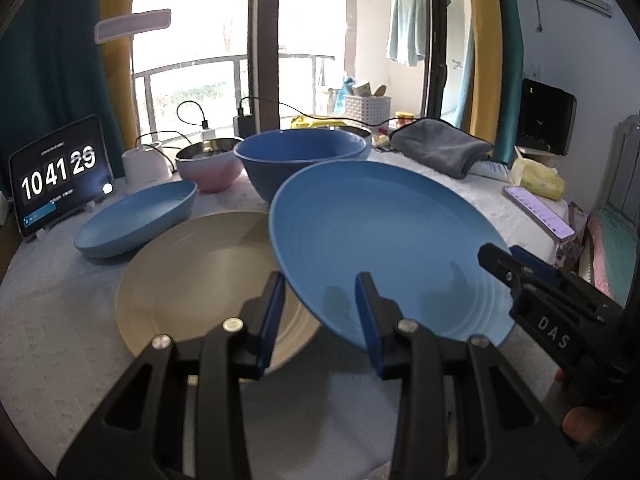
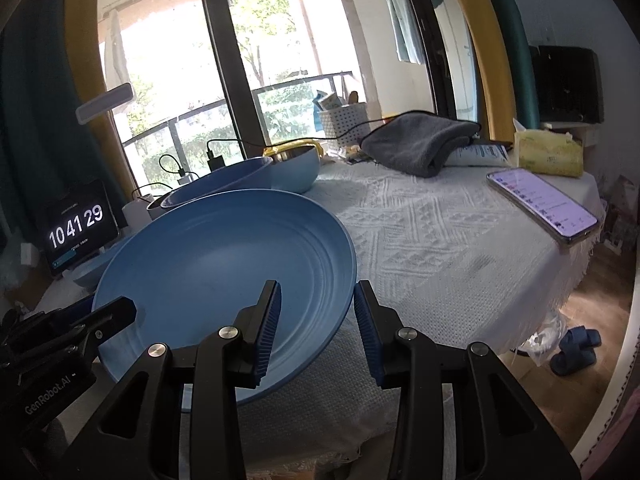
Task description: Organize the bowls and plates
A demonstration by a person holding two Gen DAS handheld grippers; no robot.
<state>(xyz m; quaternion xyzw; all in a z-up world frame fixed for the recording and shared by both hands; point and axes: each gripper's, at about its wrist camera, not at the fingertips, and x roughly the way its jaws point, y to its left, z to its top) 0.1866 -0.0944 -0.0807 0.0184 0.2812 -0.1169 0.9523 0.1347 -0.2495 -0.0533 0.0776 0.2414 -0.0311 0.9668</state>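
A large blue plate (image 1: 384, 240) hangs tilted above the table, gripped by both grippers. My left gripper (image 1: 320, 280) is shut on its near left rim, one finger on top and one beneath. On the right rim (image 2: 224, 264) my right gripper (image 2: 317, 286) is shut too, also seen as the right gripper (image 1: 504, 264) at the plate's far side. Under the plate's left edge lies a beige plate (image 1: 200, 272). Behind it sit a blue oval dish (image 1: 136, 220), a big dark blue bowl (image 1: 300, 160) and a pink bowl (image 1: 208, 168). A light blue bowl (image 2: 296, 168) stands farther back.
A tablet showing a clock (image 1: 60, 184) leans at the left edge. A grey towel (image 2: 416, 144), a tissue pack (image 2: 548, 152) and a phone (image 2: 544, 208) lie on the right of the white tablecloth (image 2: 440, 260). Chargers and cables run along the back by the window.
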